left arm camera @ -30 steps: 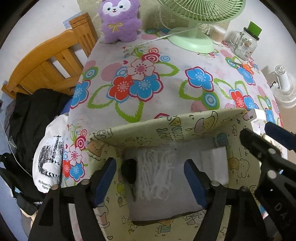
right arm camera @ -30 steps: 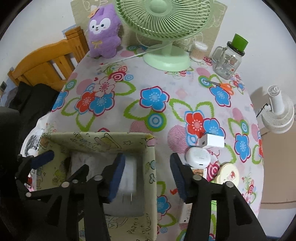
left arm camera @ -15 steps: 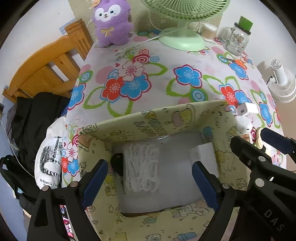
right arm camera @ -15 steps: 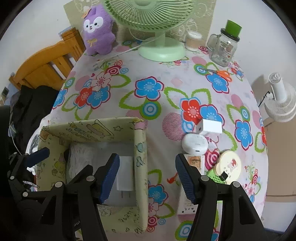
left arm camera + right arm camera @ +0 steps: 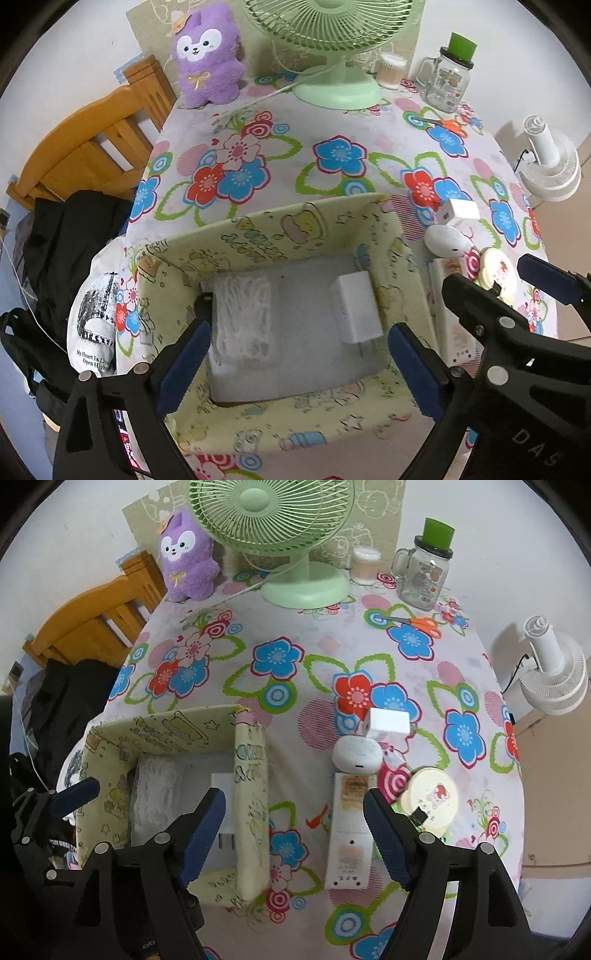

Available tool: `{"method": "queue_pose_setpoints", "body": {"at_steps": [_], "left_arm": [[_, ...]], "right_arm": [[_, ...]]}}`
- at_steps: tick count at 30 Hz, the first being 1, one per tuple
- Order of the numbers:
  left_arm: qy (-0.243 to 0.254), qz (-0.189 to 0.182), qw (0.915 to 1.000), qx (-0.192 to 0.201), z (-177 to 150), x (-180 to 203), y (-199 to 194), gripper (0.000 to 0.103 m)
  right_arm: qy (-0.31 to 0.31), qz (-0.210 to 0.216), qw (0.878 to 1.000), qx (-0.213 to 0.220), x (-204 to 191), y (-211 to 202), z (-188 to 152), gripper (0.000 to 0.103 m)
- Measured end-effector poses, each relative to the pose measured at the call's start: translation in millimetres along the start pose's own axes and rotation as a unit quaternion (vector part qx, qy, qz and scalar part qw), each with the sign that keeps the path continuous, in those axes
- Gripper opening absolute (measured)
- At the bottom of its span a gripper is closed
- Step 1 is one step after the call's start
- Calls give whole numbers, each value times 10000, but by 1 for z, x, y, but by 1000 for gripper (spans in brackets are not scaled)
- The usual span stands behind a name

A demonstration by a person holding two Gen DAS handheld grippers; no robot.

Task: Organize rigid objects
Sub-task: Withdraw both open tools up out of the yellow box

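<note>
A yellow cartoon-print fabric box (image 5: 258,236) (image 5: 251,775) sits at the table's near left. Inside lie a white charger plug (image 5: 356,306) (image 5: 221,812) and a clear bag of white cord (image 5: 245,317) (image 5: 155,794). My left gripper (image 5: 299,362) is open and empty above the box. My right gripper (image 5: 295,834) is open and empty, straddling the box's right wall. Right of the box lie a long white box (image 5: 349,834), a white oval case (image 5: 356,753), a white cube charger (image 5: 388,722) and a round cream tin (image 5: 430,799).
At the back stand a green fan (image 5: 295,579), a purple plush (image 5: 186,565), a glass jar with green lid (image 5: 423,572), a cotton-swab tub (image 5: 365,565) and orange scissors (image 5: 413,621). A wooden chair (image 5: 96,627) stands left, a white fan (image 5: 554,668) right.
Both grippers have pulled back and up from the box and opened wider. The white charger plug now lies in the box.
</note>
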State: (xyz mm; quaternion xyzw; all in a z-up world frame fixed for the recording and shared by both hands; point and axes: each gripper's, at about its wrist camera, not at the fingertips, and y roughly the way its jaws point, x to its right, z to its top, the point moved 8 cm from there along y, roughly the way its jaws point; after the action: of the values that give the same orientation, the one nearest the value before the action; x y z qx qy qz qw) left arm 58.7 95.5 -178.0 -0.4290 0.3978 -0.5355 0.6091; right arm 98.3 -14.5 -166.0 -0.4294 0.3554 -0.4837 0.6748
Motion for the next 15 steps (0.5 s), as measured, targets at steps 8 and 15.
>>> {"method": "queue_pose_setpoints", "body": {"at_steps": [8,15], "left_arm": [[23,-56,9999,85,-5,19,-14,99],[134,-117,9997,176,-6,40,-25,99]], "right_arm": [[6,-3,10000,88,15,-16,-7,82],[62,-43,9998,177,33,-29,-12,82]]}}
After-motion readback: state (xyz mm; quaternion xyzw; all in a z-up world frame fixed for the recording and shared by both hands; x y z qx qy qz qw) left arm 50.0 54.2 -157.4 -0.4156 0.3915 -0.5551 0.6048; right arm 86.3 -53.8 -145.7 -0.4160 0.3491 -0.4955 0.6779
